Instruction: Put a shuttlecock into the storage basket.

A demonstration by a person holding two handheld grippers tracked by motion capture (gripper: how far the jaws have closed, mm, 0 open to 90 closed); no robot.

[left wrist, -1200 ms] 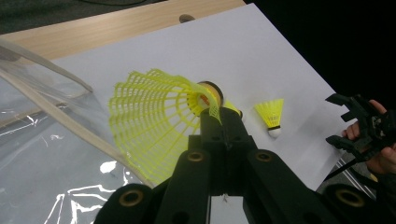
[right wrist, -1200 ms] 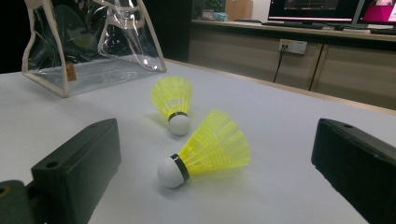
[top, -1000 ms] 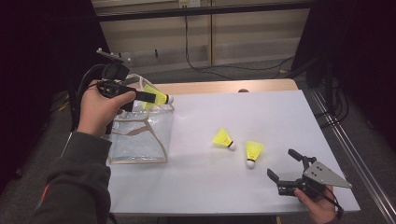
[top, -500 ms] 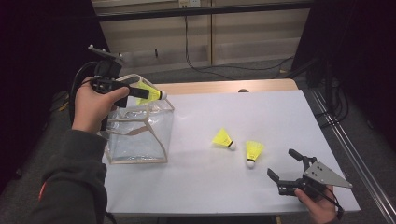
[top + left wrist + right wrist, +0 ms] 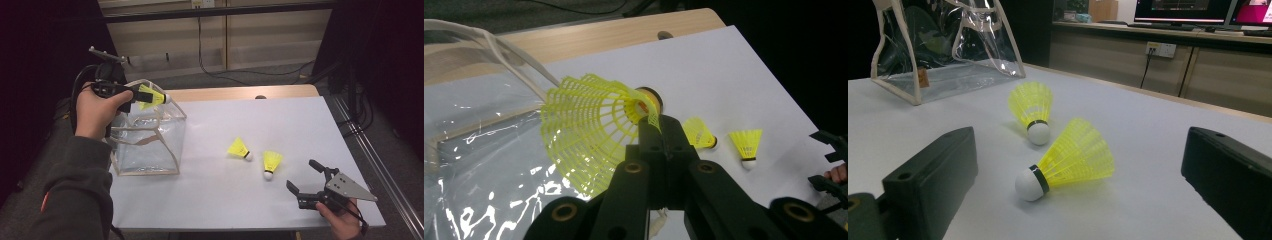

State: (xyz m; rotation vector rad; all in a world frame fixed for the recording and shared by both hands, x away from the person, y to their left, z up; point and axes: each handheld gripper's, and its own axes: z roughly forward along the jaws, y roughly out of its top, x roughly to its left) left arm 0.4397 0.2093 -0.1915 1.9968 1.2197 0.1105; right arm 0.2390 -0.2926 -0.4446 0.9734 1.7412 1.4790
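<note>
1. Above the rim of the clear bag (image 5: 150, 135), near the desk's far left corner, the held shuttlecock (image 5: 151, 97) lies roughly level, cork pointing toward the desk's right edge and yellow skirt toward the hand.
2. Clenched on that skirt's edge close to the cork, the left gripper (image 5: 131, 100) has its jaws fully together in the left gripper view, with the mesh (image 5: 589, 132) bulging out to one side of them. Such a thin hold can let the shuttlecock swing, so moving gently looks wise.
3. Before letting go, carry the cork well over the bag's open mouth rather than its rim; the bag's soft wall and strap (image 5: 504, 50) sit just under the skirt and could snag it.
4. Tipping the gripper nose-down first would probably let the cork lead the fall, so the shuttlecock drops straight inside.
5. Toward the desk's near right corner, two more shuttlecocks (image 5: 239, 149) (image 5: 271, 163) lie on their sides, just beside each other, well apart from the bag.
6. Beside them, the right gripper (image 5: 304, 182) waits released, its jaws spread wide and aimed at the nearer shuttlecock (image 5: 1068, 160), which lies between them untouched.
7. Judging from that, the right hand could close on the cork end for a firmer hold.
</note>
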